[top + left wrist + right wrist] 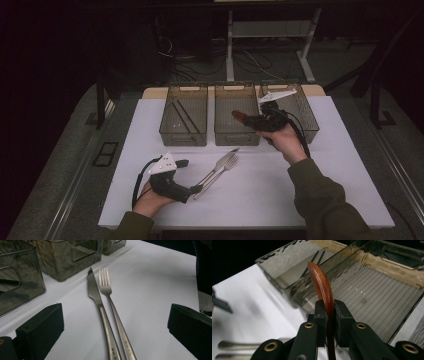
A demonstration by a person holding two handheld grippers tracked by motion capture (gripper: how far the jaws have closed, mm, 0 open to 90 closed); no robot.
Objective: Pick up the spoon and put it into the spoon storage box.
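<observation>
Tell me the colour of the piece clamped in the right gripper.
Reddish-brown wooden piece, clearest in the right gripper view.

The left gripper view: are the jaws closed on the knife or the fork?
No: the left gripper has its jaws wide apart, and the knife and the fork lie untouched on the table between them.

I see small dark stamped marks low on the handles of the knife (100, 307) and the fork (117, 322), too blurred for me to read.
</observation>
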